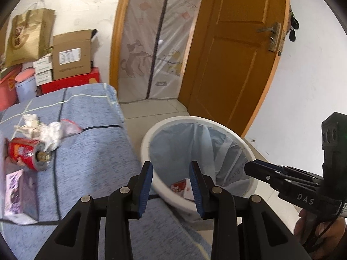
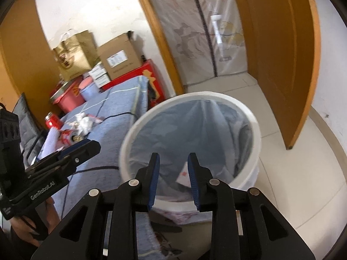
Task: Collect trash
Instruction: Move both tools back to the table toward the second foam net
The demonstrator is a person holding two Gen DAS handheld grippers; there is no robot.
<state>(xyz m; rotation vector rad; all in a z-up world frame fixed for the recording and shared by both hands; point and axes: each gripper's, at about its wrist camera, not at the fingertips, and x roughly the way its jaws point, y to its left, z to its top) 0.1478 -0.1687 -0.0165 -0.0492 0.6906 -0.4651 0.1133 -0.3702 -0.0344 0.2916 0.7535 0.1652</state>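
A white bin (image 1: 147, 138) with a blue liner stands on the floor beside the bed. A red and white packet (image 1: 183, 187) lies at its bottom. My left gripper (image 1: 171, 169) hovers open over the bin's near rim with nothing between its blue pads. My right gripper (image 2: 173, 160) is open above the bin (image 2: 256, 130), with nothing between its pads. A white scrap (image 2: 183, 173) lies in the liner below it. On the blue bedcover (image 1: 93, 151) lie a red can (image 1: 26, 153), crumpled tissue (image 1: 51, 134), a clear wrapper (image 1: 70, 126) and a purple packet (image 1: 19, 197).
An orange door (image 1: 234, 54) stands open behind the bin, next to a zipped plastic curtain (image 1: 156, 43). Cardboard boxes (image 1: 71, 58), a paper bag (image 1: 28, 34) and red tubs are stacked at the bed's far end. A hand (image 1: 321, 231) holds the right gripper.
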